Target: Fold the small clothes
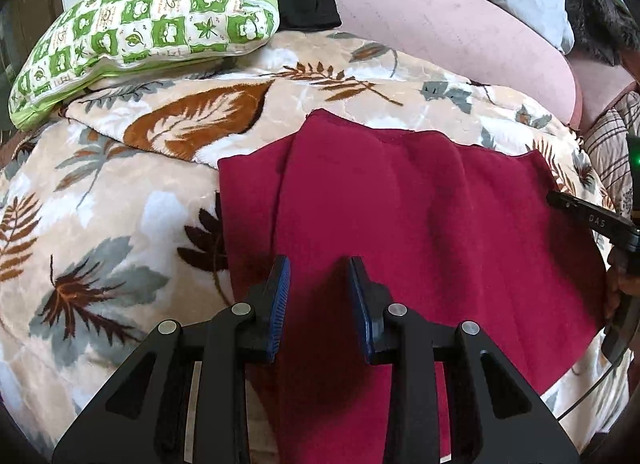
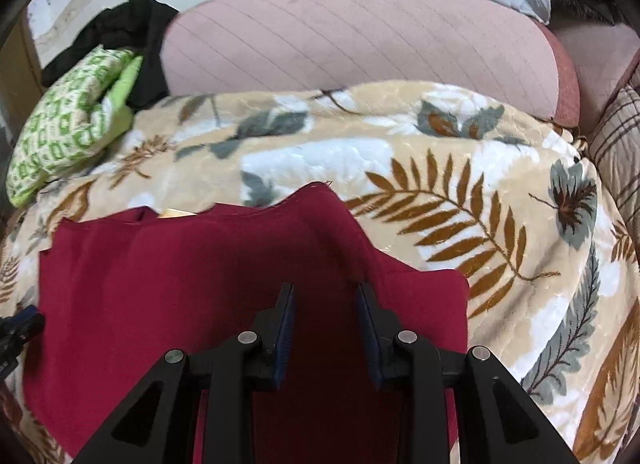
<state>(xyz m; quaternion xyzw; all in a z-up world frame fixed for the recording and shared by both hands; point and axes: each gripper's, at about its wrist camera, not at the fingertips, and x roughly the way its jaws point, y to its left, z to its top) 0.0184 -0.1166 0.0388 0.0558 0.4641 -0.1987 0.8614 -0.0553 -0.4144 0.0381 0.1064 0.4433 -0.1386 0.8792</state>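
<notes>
Looking at it, both the left gripper [image 1: 318, 276] and right gripper [image 2: 326, 302] hover with jaws apart over the red cloth [image 1: 400, 216] spread on the leafy blanket [image 1: 120, 192], so I'd guess a sloppy pinch grabs plush blanket too, dragging everything crooked.

The only readable lettering is "DAS", in pale letters on the black body of the right claw [image 1: 596, 220], at about three o'clock in the left wrist view. Nothing else carries legible text.

Home bedroom — leaf-print blanket [image 1: 120, 192]; green pillow [image 1: 152, 24].
</notes>
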